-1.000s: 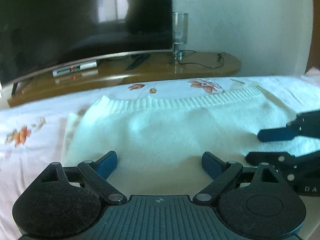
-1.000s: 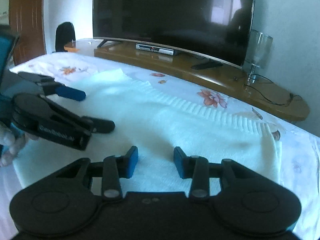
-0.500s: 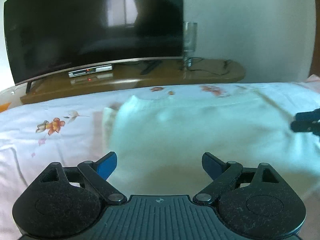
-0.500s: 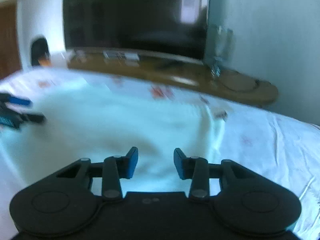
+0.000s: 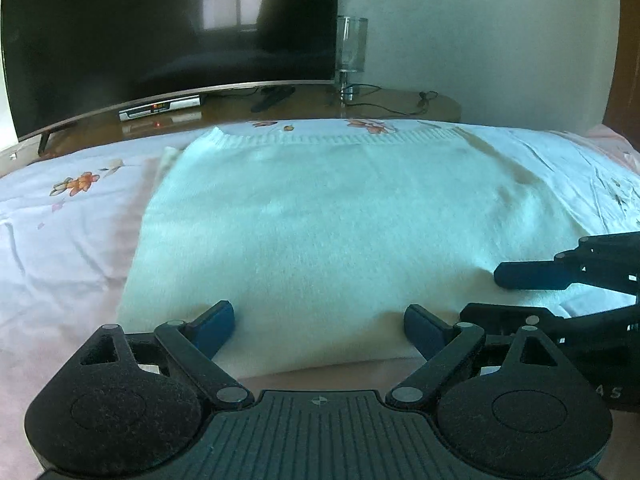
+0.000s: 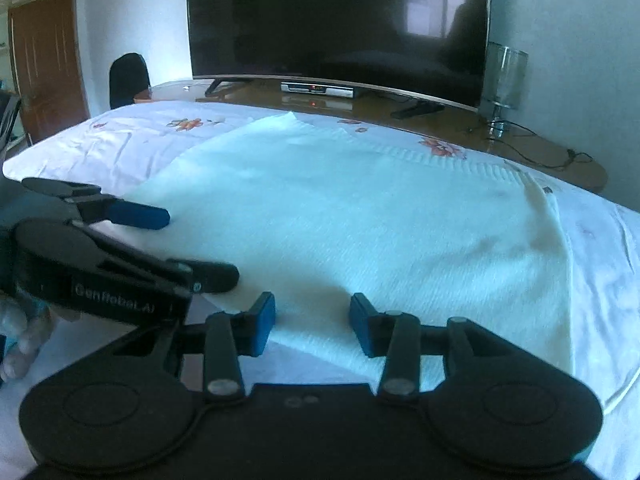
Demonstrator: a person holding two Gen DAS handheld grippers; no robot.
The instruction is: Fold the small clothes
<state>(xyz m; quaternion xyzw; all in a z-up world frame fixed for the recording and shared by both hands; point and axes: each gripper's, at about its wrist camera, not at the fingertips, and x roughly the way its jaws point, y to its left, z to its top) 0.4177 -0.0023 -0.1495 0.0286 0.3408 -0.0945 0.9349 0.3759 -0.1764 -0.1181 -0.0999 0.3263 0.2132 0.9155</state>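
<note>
On the bed (image 5: 72, 240), sweater (image 5: 340, 220) lies flat, long axis across, ribbed hem far. Left gripper (image 5: 319, 326) and right gripper (image 6: 312, 320) both open, empty, at sweater's near edge, side by side, equally near.

A white knit sweater (image 5: 340, 224) lies flat across the flowered bedsheet (image 5: 60, 232), with bare sheet open to a gripper along its left edge, its right edge and the strip beyond its ribbed hem. Past that strip, a wooden TV stand (image 6: 560, 160) runs along the far side of the sweater, carrying a large dark television (image 6: 336, 20), a set-top box (image 6: 318, 89), a remote (image 6: 417, 110), a glass lamp (image 6: 504, 80) and a trailing cable (image 6: 536, 148). At the sweater's near edge the 2 grippers, left (image 5: 318, 330) and right (image 6: 312, 326), sit close side by side, both with jaws apart, leaving little room between them.
</note>
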